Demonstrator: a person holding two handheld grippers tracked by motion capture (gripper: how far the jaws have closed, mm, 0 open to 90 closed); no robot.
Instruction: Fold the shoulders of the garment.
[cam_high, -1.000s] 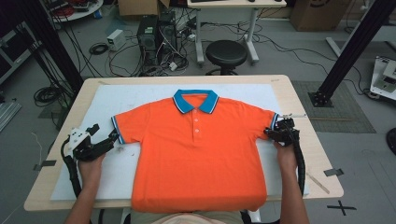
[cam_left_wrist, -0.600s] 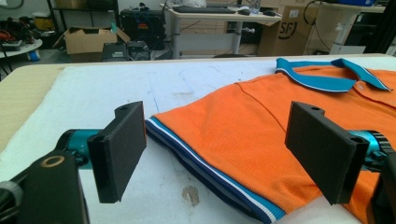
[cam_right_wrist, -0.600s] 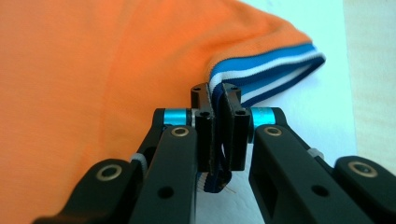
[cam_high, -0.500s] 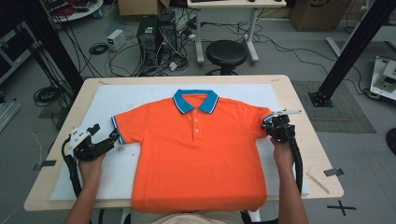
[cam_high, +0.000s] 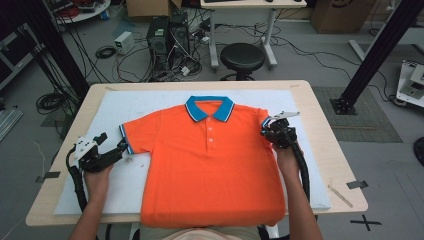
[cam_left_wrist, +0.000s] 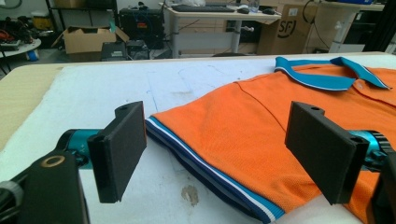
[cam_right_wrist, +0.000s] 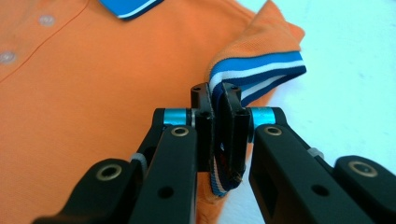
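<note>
Since the earlier frame the right gripper (cam_high: 272, 131) has moved inward over the table, its jaws just closing and now clamped on the striped cuff of the right sleeve (cam_right_wrist: 254, 74), lifting it off the white mat (cam_high: 150, 105); nearer the left edge the left gripper (cam_left_wrist: 224, 149) hangs open around the left sleeve (cam_left_wrist: 219, 135) without pinching; the orange polo shirt (cam_high: 210, 165) lies flat, collar (cam_high: 210, 107) farthest away; folding well probably means carrying the cuff low across the chest, keeping the crease straight

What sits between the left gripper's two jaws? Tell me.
The striped cuff of the orange polo shirt's sleeve lies between the open jaws of the left gripper, on the white mat, untouched by either pad. The left gripper view shows it.
</note>
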